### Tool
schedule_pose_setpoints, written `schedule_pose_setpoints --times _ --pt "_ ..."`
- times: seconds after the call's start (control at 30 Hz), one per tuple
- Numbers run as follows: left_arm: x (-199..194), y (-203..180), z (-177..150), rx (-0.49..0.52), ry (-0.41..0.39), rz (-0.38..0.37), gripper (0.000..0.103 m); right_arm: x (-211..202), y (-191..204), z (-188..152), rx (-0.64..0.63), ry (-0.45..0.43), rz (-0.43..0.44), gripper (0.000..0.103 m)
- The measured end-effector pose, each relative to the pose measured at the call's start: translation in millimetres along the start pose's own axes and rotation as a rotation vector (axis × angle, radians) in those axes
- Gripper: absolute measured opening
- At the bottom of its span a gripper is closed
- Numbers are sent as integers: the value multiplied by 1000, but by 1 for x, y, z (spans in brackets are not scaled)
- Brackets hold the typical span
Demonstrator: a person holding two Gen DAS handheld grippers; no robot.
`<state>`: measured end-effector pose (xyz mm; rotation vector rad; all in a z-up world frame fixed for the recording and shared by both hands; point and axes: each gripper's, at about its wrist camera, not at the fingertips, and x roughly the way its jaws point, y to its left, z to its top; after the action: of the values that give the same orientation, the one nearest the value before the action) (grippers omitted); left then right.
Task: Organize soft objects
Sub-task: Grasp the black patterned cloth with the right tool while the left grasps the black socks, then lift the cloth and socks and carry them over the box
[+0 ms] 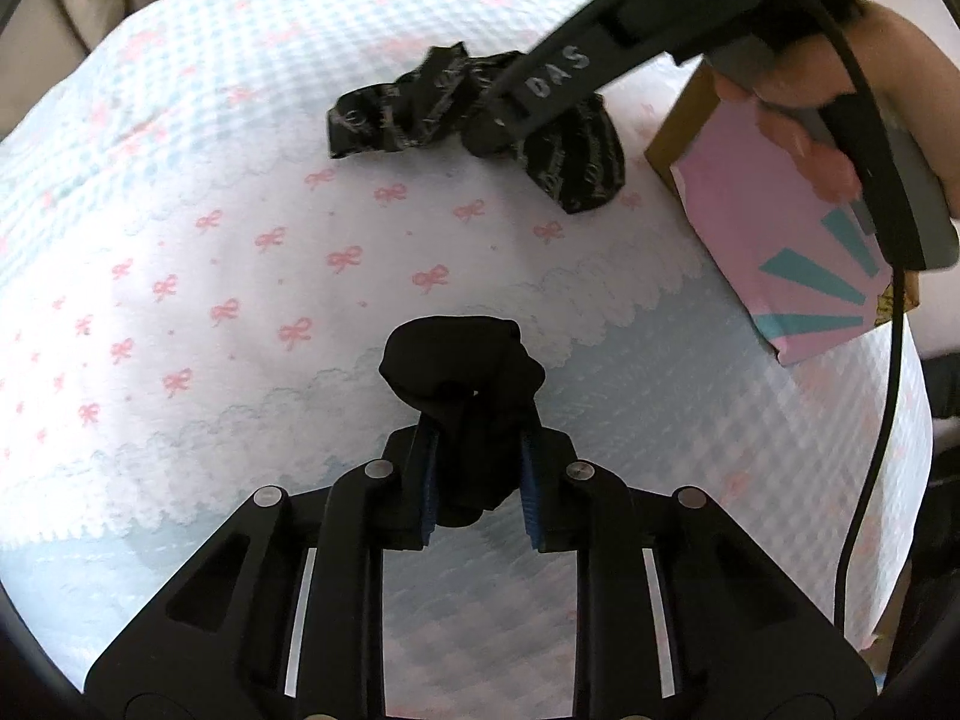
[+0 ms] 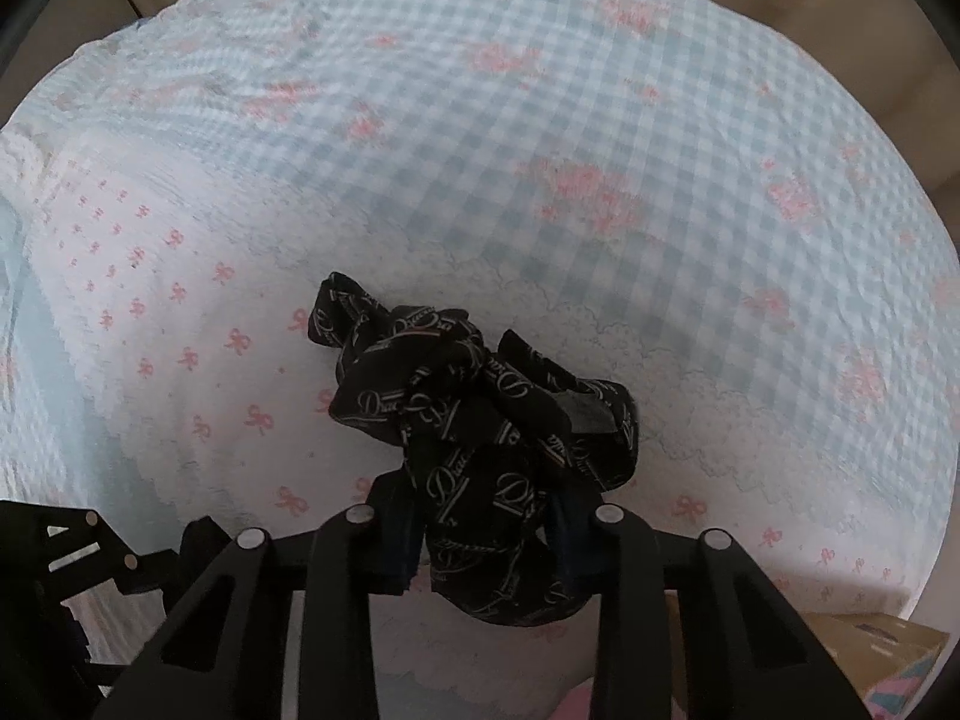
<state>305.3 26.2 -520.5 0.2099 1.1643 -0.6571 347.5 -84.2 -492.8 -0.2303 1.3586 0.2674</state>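
Note:
My left gripper (image 1: 477, 450) is shut on a plain black soft cloth bundle (image 1: 462, 372), held just above the bedspread (image 1: 240, 240). My right gripper (image 2: 486, 516) is shut on a crumpled black scarf with white lettering (image 2: 468, 414), which partly lies on the bedspread (image 2: 600, 180). In the left wrist view the scarf (image 1: 420, 114) lies further away, with the right gripper (image 1: 516, 90) reaching onto it from the upper right. The left gripper's body shows at the lower left of the right wrist view (image 2: 90, 546).
A pink cardboard box with teal stripes (image 1: 774, 228) stands on the bed at the right; its corner shows in the right wrist view (image 2: 888, 660). A black cable (image 1: 882, 396) hangs from the right gripper. Beige surroundings lie beyond the bed's far edge.

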Motion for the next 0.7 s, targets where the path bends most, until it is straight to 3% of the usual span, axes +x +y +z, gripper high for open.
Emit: schedule_pose_setpoints --times 0.33,0.7 --pt "-78 12 10 -52 -68 19 19 -94 2 -10 114 -95 19 30" --pt "-204 -28 58 -81 -181 31 19 -233 -11 -36 267 -223 19 30"
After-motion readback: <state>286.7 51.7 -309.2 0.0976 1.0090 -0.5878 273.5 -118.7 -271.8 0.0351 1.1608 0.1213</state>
